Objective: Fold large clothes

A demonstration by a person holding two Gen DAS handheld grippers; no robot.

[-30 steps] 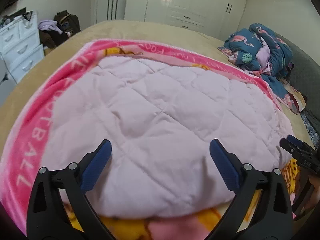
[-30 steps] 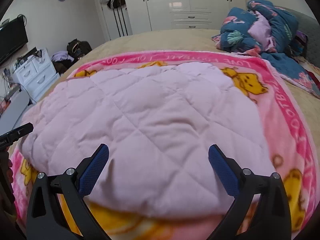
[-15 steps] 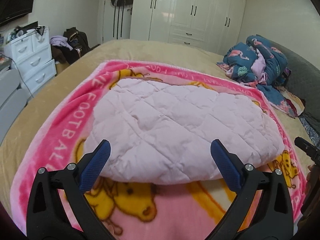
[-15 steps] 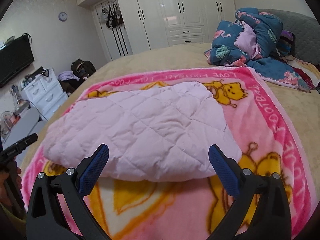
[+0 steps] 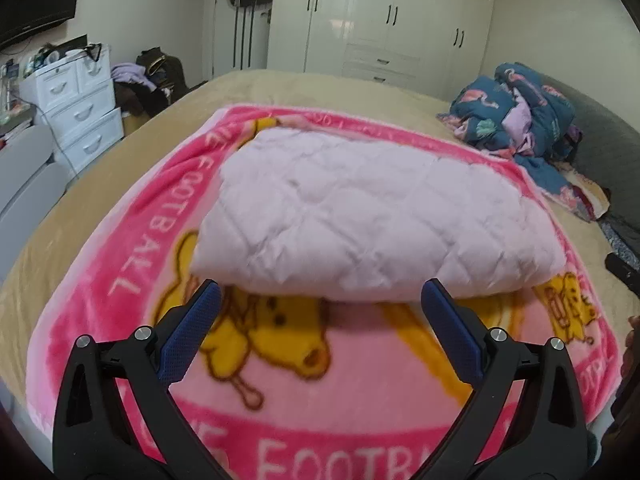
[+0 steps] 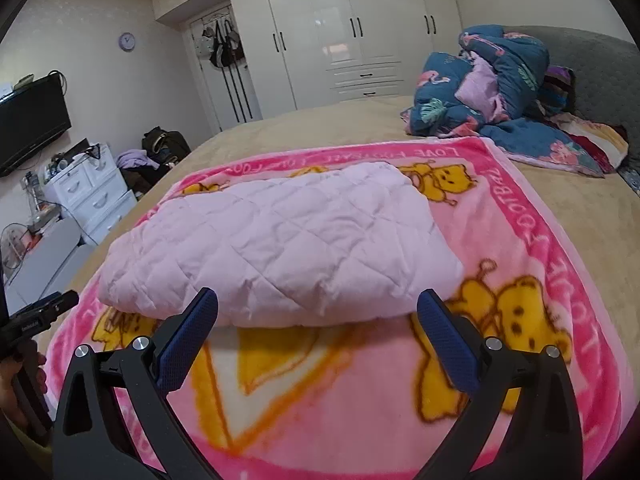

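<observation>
A pale pink quilted garment (image 5: 368,216) lies folded into a thick rectangle on a pink cartoon-bear blanket (image 5: 340,368) spread on the bed. It also shows in the right wrist view (image 6: 288,248), on the same blanket (image 6: 360,380). My left gripper (image 5: 320,300) is open and empty, held apart from the garment's near edge. My right gripper (image 6: 318,306) is open and empty, also short of the near edge. The left gripper's tip shows at the left edge of the right wrist view (image 6: 44,312).
A crumpled blue flamingo-print quilt (image 5: 524,120) lies at the far right of the tan bed (image 5: 300,88); it also shows in the right wrist view (image 6: 492,92). White drawers (image 5: 76,100) and a pile of bags stand left of the bed. White wardrobes (image 6: 360,28) line the far wall.
Both grippers have pulled back and up from over the garment. The garment now looks smaller and the blanket's near border has come into view. Both stay open.
</observation>
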